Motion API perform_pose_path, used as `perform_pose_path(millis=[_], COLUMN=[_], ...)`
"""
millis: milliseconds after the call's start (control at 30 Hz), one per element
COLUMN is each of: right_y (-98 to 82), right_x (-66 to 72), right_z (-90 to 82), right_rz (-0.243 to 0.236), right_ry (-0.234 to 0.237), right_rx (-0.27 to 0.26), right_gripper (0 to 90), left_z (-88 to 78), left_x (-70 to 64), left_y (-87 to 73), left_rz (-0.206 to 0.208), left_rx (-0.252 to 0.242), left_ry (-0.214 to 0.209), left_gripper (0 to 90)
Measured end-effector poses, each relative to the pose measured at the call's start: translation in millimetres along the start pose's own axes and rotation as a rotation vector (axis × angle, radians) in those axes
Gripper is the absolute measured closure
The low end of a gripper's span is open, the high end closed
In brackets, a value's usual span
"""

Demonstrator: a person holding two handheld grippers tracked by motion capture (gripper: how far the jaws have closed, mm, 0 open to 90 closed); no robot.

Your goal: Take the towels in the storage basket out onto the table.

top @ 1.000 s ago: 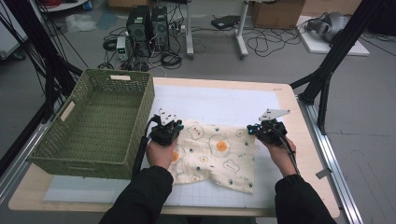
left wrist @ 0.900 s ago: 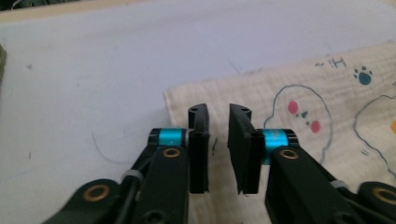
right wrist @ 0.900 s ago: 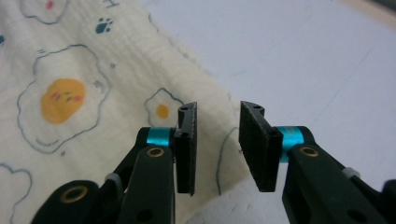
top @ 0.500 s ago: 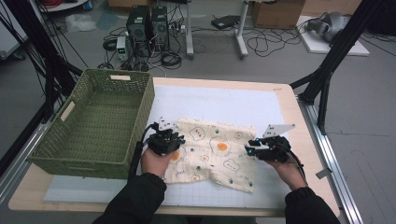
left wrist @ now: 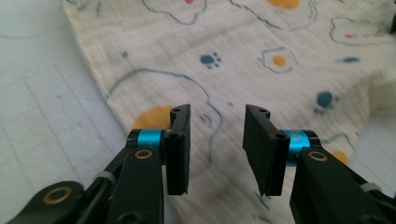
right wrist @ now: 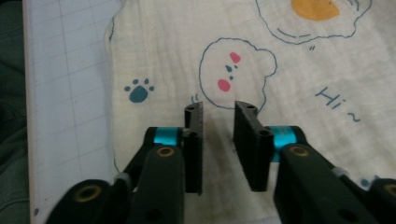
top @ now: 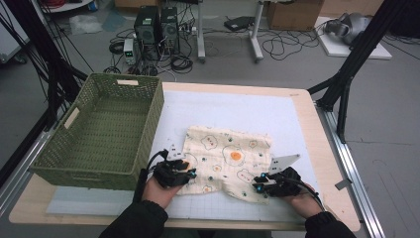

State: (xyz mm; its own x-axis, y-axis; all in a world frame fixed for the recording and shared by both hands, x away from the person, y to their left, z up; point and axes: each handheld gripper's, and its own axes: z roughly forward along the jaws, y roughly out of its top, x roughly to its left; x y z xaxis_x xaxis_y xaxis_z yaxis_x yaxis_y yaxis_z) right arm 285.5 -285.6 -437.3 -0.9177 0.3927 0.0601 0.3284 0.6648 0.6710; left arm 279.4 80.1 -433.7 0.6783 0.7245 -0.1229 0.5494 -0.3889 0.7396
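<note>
White mat covers the table (top: 307,106), with a printed cloth (top: 228,158) near its front edge. Left gripper (top: 184,171) fingers have just been opening, right gripper (top: 258,187) fingers closing; both stand apart above the cloth's near corners.

Both hands have moved toward the near edge of the cloth (top: 228,158) — the left gripper (top: 185,171) to its near left corner, the right gripper (top: 257,188) to its near right corner. The left jaws have just been opening and the right jaws closing — nothing is pinched between either pair.
</note>
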Motion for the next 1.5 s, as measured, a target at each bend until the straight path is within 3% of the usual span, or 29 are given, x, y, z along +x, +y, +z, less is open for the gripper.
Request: perform_pose_path(millis=[100,200,367,500,533,633,733,800,867,900,933,1033,1067,1100,1167,1200,1300,1467,1500], right_y=[-0.5,-0.1,-3.8,-11.5,-12.0,-9.3,-4.6,-2.8,-2.2,-2.0,-1.8,-2.2,-3.3,-4.1,-4.6,-4.0,-1.4,0.8,0.6], right_x=[-2.1,-2.2,-1.1,3.1,4.7,6.5,13.8,18.7,20.6,20.3,17.8,17.0,18.4,18.1,14.2,10.1,6.3,13.1,13.8], right_z=[-0.4,-1.3,-10.4,-24.0,-27.2,-26.2,-16.3,-9.2,-2.4,-2.2,-1.8,-4.9,-9.9,-13.4,-21.0,-22.7,-19.2,-6.1,-4.5], right_rz=[0.0,-0.004,-0.009,-0.006,-0.001,0.01,-0.034,-0.06,-0.083,-0.085,-0.075,-0.083,-0.092,-0.086,-0.057,-0.036,-0.024,-0.083,-0.089], right_ry=[0.01,0.012,0.033,0.06,0.072,0.11,0.126,0.138,0.127,0.128,0.14,0.206,0.247,0.258,0.243,0.207,0.184,0.128,0.119], right_rx=[0.0,0.006,0.008,-0.011,-0.037,-0.067,-0.035,-0.002,0.038,0.031,0.035,0.053,0.024,0.001,-0.037,-0.043,-0.053,0.037,0.048], right_gripper=[87.8,89.0,89.2,88.4,81.2,71.1,69.5,71.0,77.9,82.6,88.5,89.2,89.1,88.6,83.3,79.0,73.6,68.4,69.3], left_z=[-2.7,-2.2,-10.9,-26.8,-27.7,-20.8,-11.5,-9.3,-10.2,-11.4,-12.5,-23.9,-26.8,-29.4,-28.6,-26.9,-18.5,-1.6,-0.4], left_x=[-3.5,-1.4,-4.7,-10.6,-11.5,-9.8,-9.3,-10.1,-8.1,-8.8,-9.4,-12.8,-13.8,-14.1,-12.3,-10.9,-8.3,-3.6,-4.0], left_y=[-8.7,-13.9,-16.1,-19.6,-18.9,-16.7,-18.5,-20.9,-20.3,-20.3,-20.6,-22.8,-22.8,-21.8,-16.4,-14.5,-9.6,-12.3,-14.4], left_rz=[0.025,0.023,0.037,0.047,0.054,0.048,0.052,0.072,0.066,0.069,0.067,0.069,0.068,0.074,0.077,0.074,0.067,0.072,0.09], left_rx=[0.026,0.019,0.035,0.004,-0.004,0.009,0.039,0.034,0.044,0.048,0.052,0.039,0.026,0.011,-0.009,-0.013,-0.029,0.019,0.006], left_ry=[-0.014,-0.025,-0.053,-0.092,-0.091,-0.1,-0.096,-0.077,-0.087,-0.085,-0.087,-0.116,-0.122,-0.125,-0.107,-0.104,-0.085,-0.058,-0.043], left_gripper=[70.3,88.3,89.5,89.2,86.6,71.9,71.2,79.9,88.6,89.0,89.3,89.4,89.3,88.9,80.1,78.2,70.5,69.9,72.1])
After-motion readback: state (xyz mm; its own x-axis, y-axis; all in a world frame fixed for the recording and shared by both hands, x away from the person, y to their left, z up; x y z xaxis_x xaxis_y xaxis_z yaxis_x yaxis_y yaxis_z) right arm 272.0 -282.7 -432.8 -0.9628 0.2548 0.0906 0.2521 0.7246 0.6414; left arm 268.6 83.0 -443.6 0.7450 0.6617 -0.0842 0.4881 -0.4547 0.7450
